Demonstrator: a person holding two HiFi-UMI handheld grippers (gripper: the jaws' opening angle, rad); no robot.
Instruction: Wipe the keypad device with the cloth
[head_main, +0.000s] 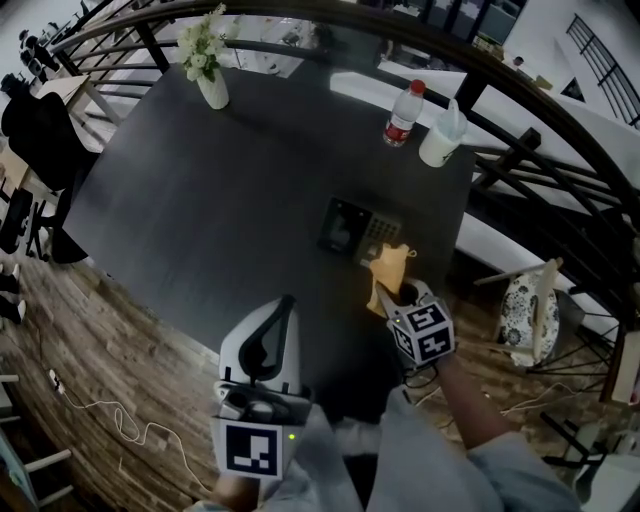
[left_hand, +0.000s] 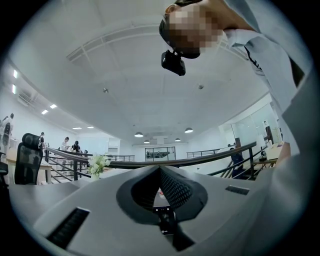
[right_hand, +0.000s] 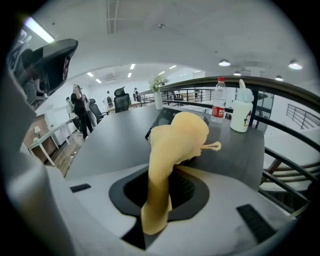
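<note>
The keypad device (head_main: 358, 231) is a dark flat unit with a grey key block, lying on the black table (head_main: 220, 190) near its right front edge. My right gripper (head_main: 393, 292) hovers just in front of it, shut on a yellow cloth (head_main: 388, 268) that stands up over the device's near edge. In the right gripper view the cloth (right_hand: 174, 141) rises from between the jaws and hides most of the device (right_hand: 161, 118). My left gripper (head_main: 284, 303) is held lower left, off the table's front edge, jaws together and empty. The left gripper (left_hand: 160, 171) tilts up towards the ceiling.
A water bottle with a red cap (head_main: 402, 113) and a white cup-like container (head_main: 441, 136) stand at the table's far right. A white vase of flowers (head_main: 209, 62) stands far left. A curved black railing (head_main: 520, 150) runs behind. Wooden floor (head_main: 110, 360) lies below.
</note>
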